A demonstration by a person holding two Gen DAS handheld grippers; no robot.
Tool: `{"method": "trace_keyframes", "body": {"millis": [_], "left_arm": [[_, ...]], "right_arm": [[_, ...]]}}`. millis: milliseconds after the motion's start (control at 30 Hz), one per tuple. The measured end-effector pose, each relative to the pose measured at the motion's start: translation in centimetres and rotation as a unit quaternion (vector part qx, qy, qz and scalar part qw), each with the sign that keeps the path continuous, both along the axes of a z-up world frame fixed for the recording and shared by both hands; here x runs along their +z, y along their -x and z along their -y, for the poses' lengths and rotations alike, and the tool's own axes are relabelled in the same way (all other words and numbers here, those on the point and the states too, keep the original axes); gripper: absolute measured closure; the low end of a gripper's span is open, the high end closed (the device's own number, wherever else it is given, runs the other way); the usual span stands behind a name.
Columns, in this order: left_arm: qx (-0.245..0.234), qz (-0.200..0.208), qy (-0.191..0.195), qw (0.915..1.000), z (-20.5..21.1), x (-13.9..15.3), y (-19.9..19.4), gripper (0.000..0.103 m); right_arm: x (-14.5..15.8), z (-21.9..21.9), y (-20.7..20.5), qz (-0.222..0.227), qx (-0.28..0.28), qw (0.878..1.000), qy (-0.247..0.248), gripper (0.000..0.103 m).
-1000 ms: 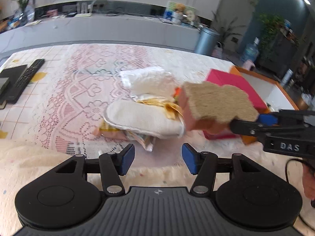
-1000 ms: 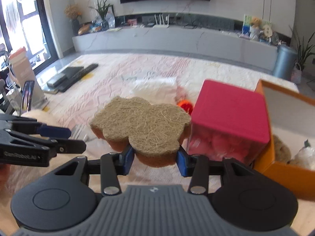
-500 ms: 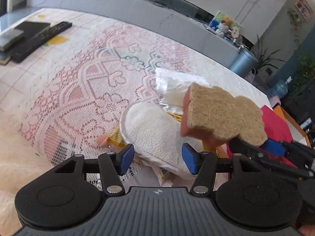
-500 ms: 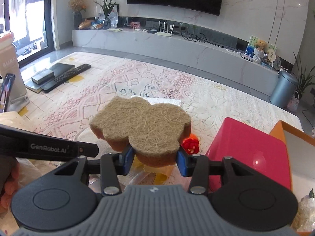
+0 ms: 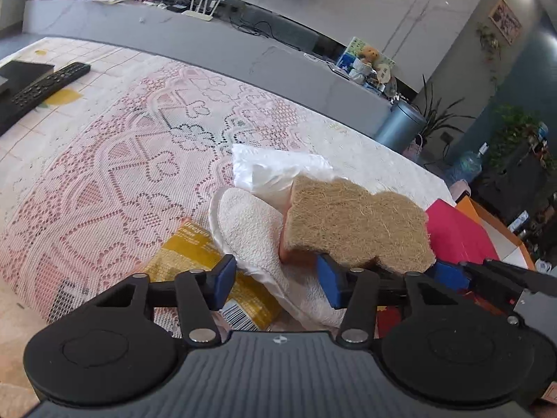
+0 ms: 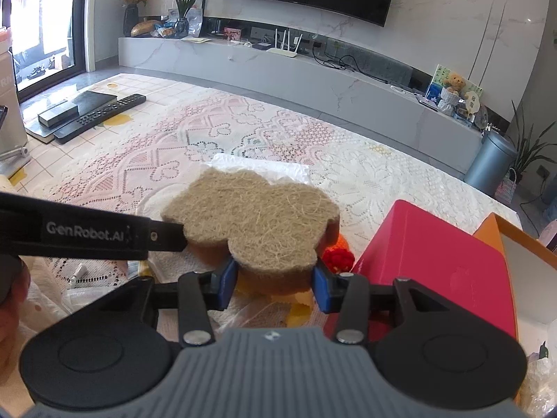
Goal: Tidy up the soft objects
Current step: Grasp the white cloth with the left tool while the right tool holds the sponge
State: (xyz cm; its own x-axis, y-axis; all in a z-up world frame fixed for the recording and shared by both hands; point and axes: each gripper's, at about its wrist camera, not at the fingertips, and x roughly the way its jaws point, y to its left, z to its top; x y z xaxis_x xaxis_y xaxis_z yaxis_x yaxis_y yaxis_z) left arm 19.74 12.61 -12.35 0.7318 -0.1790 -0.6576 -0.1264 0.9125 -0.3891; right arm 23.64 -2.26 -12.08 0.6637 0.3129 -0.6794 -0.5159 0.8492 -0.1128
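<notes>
My right gripper [image 6: 275, 282] is shut on a cloud-shaped sponge [image 6: 254, 223] with a brown fibre top and an orange base, held above the pile. The left wrist view shows the same sponge [image 5: 358, 226] at right. My left gripper [image 5: 276, 282] hangs low over a white terry pad [image 5: 250, 233]. Its jaws are closing with the pad's near end between them, and the pads do not visibly press on it. One finger [image 6: 104, 233] of the left gripper reaches to the sponge's left edge. A yellow packet [image 5: 195, 247] and a white plastic bag [image 5: 275, 170] lie with the pad.
A red lidded box [image 6: 435, 261] stands at right, with an orange-rimmed box [image 6: 515, 240] behind it. A small red-orange knitted thing [image 6: 337, 256] lies under the sponge. Remote controls [image 6: 101, 115] rest at far left on the lace cloth [image 5: 122, 174]. A hand [image 6: 10, 299] shows at the left edge.
The left gripper has come down closer over the white pad and its jaws have narrowed. The right gripper has carried the sponge leftward, from beside the red box to over the pile.
</notes>
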Motion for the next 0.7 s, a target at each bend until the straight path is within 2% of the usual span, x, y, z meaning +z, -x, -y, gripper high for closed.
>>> {"method": "trace_keyframes", "body": {"millis": [33,67,100,200,333,633,700], "left_arm": [[-0.003,-0.006,-0.012,0.9999,0.3,-0.1,-0.3,0.055],[0.001,-0.012,-0.021,0.9997,0.5,-0.2,-0.5,0.068],[0.003,-0.019,-0.026,0.9995,0.5,-0.5,-0.8,0.073],[0.005,-0.018,-0.007,0.9998,0.2,-1.0,-1.1,0.086],[0.005,0.009,-0.015,0.9998,0.5,-0.2,-0.3,0.092],[0.008,0.058,-0.047,0.9972,1.4,4.0,3.0,0.093],[0.014,0.071,-0.067,0.9951,1.6,5.2,4.0,0.093]], "right_arm": [[0.1,0.1,-0.1,-0.001,-0.002,1.000,-0.002,0.059],[0.1,0.2,-0.2,-0.003,-0.003,1.000,-0.005,0.059],[0.2,0.2,-0.1,-0.002,-0.002,1.000,-0.005,0.059],[0.4,0.3,-0.1,0.001,-0.005,1.000,-0.008,0.059],[0.9,0.9,-0.1,0.005,-0.012,1.000,-0.014,0.059],[3.3,3.0,1.5,0.024,-0.027,0.999,-0.033,0.059],[3.8,3.9,2.0,0.025,-0.034,0.998,-0.042,0.059]]}}
